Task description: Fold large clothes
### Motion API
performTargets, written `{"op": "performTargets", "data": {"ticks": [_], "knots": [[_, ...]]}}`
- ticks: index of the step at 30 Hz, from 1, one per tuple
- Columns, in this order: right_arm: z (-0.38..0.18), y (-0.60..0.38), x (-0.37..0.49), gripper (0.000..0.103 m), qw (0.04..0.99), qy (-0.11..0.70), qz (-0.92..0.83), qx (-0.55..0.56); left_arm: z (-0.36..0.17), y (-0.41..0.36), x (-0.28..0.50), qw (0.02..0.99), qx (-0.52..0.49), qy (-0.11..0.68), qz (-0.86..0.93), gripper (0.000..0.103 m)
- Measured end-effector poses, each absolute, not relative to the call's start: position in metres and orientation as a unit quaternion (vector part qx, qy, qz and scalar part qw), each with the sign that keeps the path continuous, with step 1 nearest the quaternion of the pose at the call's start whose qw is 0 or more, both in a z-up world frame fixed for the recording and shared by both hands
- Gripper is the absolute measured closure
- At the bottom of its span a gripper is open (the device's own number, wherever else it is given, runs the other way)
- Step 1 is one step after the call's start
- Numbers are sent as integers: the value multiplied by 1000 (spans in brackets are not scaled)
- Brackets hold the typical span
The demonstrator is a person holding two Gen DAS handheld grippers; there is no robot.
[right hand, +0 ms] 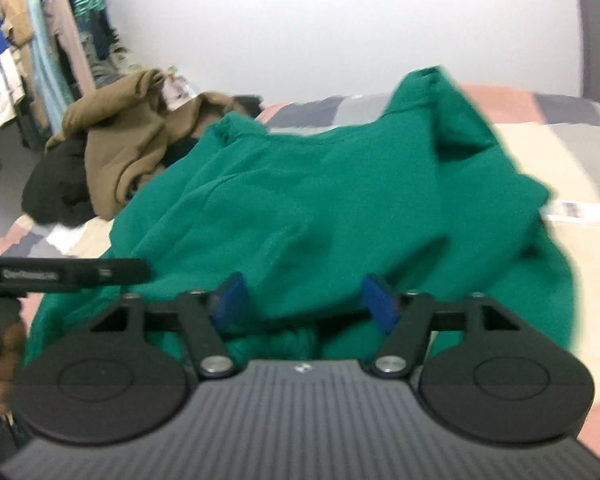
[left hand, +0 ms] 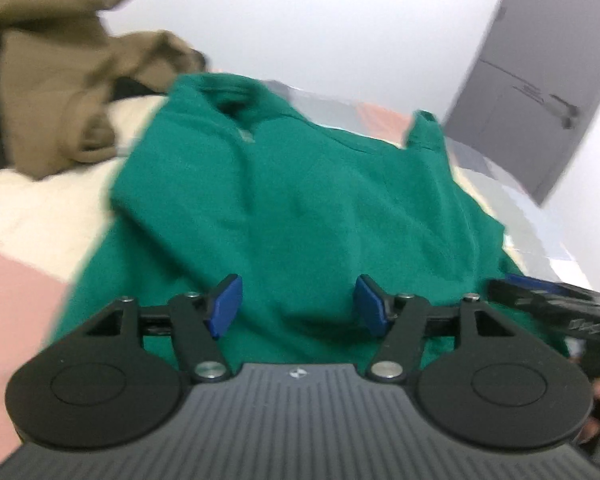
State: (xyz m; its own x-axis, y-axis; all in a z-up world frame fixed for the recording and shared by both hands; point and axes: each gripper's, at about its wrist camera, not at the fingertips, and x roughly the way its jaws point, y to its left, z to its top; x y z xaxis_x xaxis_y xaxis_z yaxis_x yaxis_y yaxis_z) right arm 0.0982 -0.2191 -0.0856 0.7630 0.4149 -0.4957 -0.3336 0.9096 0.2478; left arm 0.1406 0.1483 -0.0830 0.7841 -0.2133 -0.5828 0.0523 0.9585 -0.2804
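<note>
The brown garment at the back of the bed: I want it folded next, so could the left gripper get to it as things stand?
Probably yes. The left gripper is open and holds nothing, and only the flat green sweatshirt lies between it and the brown garment; it would have to reach over that.

Green sweatshirt on the pink, cream and grey patchwork bedspread, brown garment beside it, blue gripper pads.

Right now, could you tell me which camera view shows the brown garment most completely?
The right wrist view: the brown garment shows whole, heaped beyond the green sweatshirt on the bed, over something black. In the left wrist view it sits blurred at the frame's left edge, partly cut off.
</note>
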Motion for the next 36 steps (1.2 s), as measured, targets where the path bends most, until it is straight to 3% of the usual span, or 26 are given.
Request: {"op": "performTargets", "data": {"ticks": [2, 4, 13, 19, 24, 31, 36], "knots": [[-80, -237, 92, 28, 938, 283, 181, 83, -80, 160, 133, 935, -123, 330, -26, 30], [-78, -258, 86, 19, 942, 285, 143, 99, -84, 179, 129, 929, -145, 341, 4, 29], [-109, -337, 85, 18, 911, 365, -21, 192, -111, 268, 101, 878, -269, 379, 110, 27], [-153, -355, 98, 16, 824, 447, 57, 344, -135, 283, 102, 843, -331, 413, 98, 26], [-155, -352, 95, 15, 797, 444, 129, 388, -141, 274, 101, 832, -362, 417, 39, 24], [-139, -329, 84, 15, 784, 433, 228, 382, -137, 255, 96, 810, -413, 409, -77, 24], [-133, -322, 77, 16, 792, 446, 229, 349, -136, 242, 92, 818, -379, 427, -64, 24]]}}
